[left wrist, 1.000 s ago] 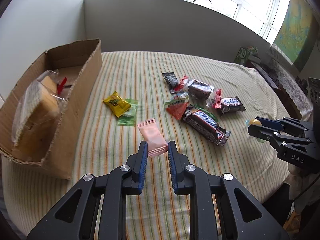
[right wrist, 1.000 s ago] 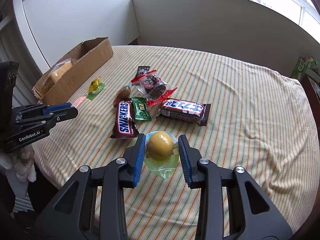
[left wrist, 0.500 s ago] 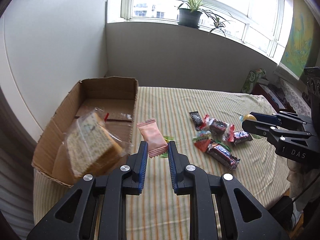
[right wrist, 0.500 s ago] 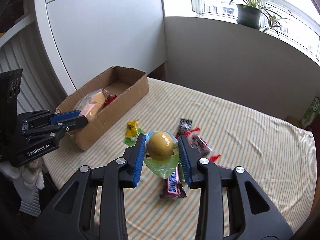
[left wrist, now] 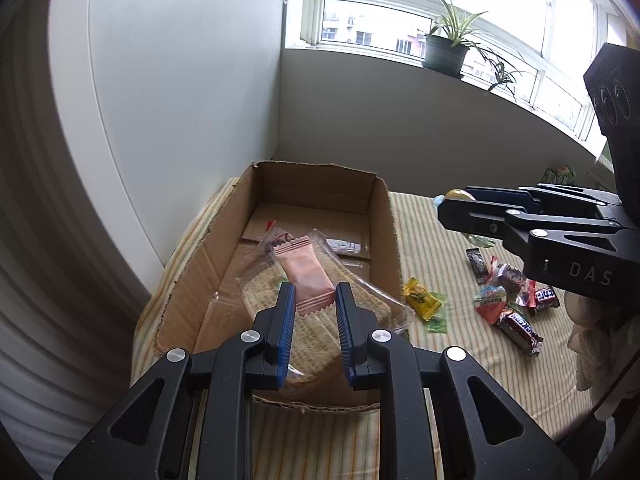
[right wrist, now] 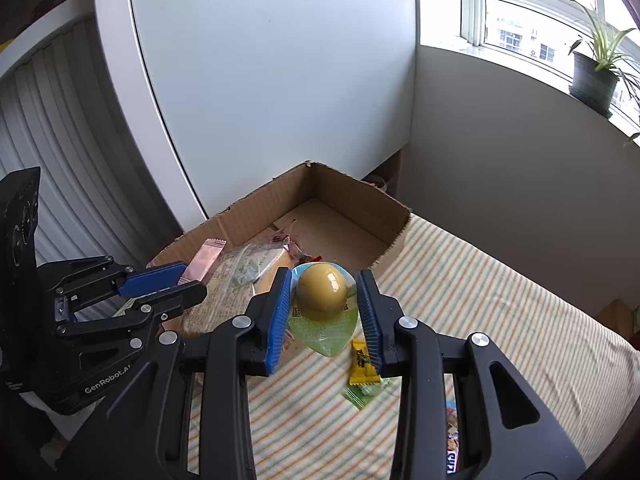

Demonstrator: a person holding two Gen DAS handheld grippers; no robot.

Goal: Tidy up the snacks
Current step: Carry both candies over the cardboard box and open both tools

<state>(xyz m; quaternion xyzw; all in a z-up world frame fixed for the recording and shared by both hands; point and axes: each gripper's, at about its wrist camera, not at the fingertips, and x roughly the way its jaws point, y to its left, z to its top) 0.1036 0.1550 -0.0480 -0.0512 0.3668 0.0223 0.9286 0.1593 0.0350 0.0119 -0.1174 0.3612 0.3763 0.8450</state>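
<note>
My left gripper (left wrist: 315,292) is shut on a pink snack packet (left wrist: 305,272), held above the open cardboard box (left wrist: 384,216). Under it in the box lies a clear bag of crackers (left wrist: 352,300). My right gripper (right wrist: 324,280) is shut on a yellow egg-shaped sweet in a clear green wrapper (right wrist: 322,292), held in the air near the box's (right wrist: 352,196) right wall. In the right wrist view the left gripper (right wrist: 182,274) with the pink packet (right wrist: 204,258) hangs over the box's near end. In the left wrist view the right gripper (left wrist: 448,200) comes in from the right.
On the striped tablecloth (left wrist: 424,248) lie a yellow packet on a green one (left wrist: 420,300), and a cluster of chocolate bars and wrapped snacks (left wrist: 508,296). A white wall panel stands behind the box. A potted plant (left wrist: 444,50) sits on the window sill.
Both grippers have risen and travelled left from the middle of the table to the box. The pink packet now hangs over the cracker bag, and the egg sweet is beside the box's right wall.
</note>
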